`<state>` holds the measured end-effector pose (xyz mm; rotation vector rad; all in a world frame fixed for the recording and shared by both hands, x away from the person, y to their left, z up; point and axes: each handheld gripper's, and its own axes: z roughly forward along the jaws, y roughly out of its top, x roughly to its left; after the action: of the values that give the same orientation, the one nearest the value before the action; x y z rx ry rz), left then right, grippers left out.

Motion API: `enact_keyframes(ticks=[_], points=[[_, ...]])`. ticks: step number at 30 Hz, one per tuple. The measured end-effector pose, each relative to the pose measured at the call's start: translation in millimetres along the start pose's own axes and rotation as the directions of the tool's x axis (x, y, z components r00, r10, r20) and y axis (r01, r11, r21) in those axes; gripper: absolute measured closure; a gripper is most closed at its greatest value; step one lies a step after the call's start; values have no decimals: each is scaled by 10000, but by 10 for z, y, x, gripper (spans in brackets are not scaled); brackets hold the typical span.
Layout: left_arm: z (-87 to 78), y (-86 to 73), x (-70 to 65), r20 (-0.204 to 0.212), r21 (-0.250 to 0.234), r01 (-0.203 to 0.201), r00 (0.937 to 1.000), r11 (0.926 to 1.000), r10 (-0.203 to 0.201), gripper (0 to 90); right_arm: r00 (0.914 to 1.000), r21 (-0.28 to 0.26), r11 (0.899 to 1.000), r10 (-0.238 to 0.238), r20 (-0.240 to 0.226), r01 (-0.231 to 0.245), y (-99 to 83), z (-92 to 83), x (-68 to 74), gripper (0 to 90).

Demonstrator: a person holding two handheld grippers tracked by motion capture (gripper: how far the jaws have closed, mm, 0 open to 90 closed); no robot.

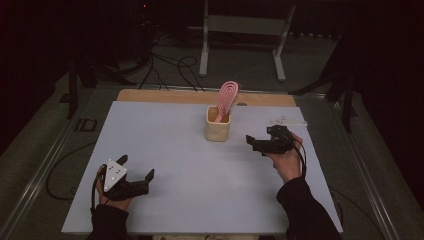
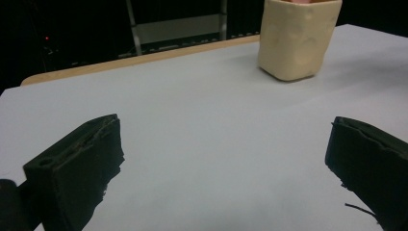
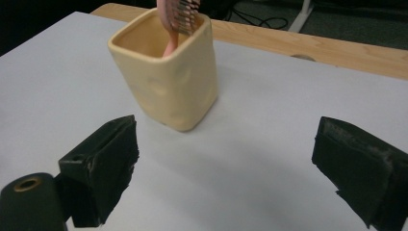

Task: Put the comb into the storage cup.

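Observation:
A cream square cup point(image 1: 218, 129) stands upright near the back middle of the white table top point(image 1: 190, 165). A pink hairbrush point(image 1: 227, 98) stands in it, head up, leaning right. My right gripper point(image 1: 261, 136) is held to the right of the cup, open and empty, jaws facing the cup point(image 3: 168, 77) with the brush point(image 3: 179, 19) inside. Near the front left my left gripper point(image 1: 136, 168) rests low over the table, open and empty, well away from the cup point(image 2: 297, 38).
A wooden strip point(image 1: 200, 96) runs along the table's far edge. A small pale clear object point(image 1: 286, 121) lies at the back right, just beyond the right gripper. Cables and a metal stand point(image 1: 240, 35) are on the floor behind the table.

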<state>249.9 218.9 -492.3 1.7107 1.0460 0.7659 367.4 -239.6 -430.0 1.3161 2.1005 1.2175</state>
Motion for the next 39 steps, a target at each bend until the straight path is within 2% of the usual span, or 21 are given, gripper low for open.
enact_keyframes(ticks=[4, 9, 13, 20, 21, 25, 29, 32, 34, 36, 39], points=[[-1, 2, -4, 2, 3, -17, 10000, 10000, 17, 2, 10000, -126, 9999, -23, -15, 23, -98, -95, 6, 87], [-11, 6, 25, -63, -41, 72, 10000, 10000, -72, 2, 9981, -366, 9975, -606, 140, 611, -199, -223, 84, 87], [-27, 6, 60, -119, -93, 199, 9997, 9998, -200, 2, 9963, -493, 9952, -836, 190, 845, -311, -298, 129, 87], [-49, 15, 103, -103, -123, 263, 9996, 9996, -264, 2, 9973, -854, 9937, -709, 176, 721, -518, -436, 139, 87], [-52, 16, 108, -109, -117, 274, 9996, 9996, -276, 2, 9972, -1142, 9906, -737, 141, 748, -556, -475, 141, 90], [-66, 22, 131, -58, -154, 348, 9994, 9993, -349, 2, 9960, -1641, 9824, -887, 127, 895, -681, -564, 147, 91], [-84, 28, 159, -55, -260, 421, 9991, 9988, -423, 2, 9983, -2421, 9686, -579, -11, 559, -823, -678, 144, 90], [-108, 37, 177, 41, -330, 411, 9991, 9986, -410, 2, 9988, -2698, 9617, -480, 56, 477, -928, -738, 141, 91], [-122, 44, 184, 76, -387, 403, 9992, 9984, -401, 2, 9976, -2792, 9578, -669, 157, 686, -994, -768, 149, 90], [-133, 47, 191, 141, -419, 402, 9991, 9983, -397, 2, 9963, -2737, 9580, -794, 343, 857, -1043, -782, 162, 90], [-148, 50, 202, 156, -443, 409, 9991, 9982, -403, 2, 9977, -2886, 9551, -606, 297, 666, -1108, -794, 169, 90]])
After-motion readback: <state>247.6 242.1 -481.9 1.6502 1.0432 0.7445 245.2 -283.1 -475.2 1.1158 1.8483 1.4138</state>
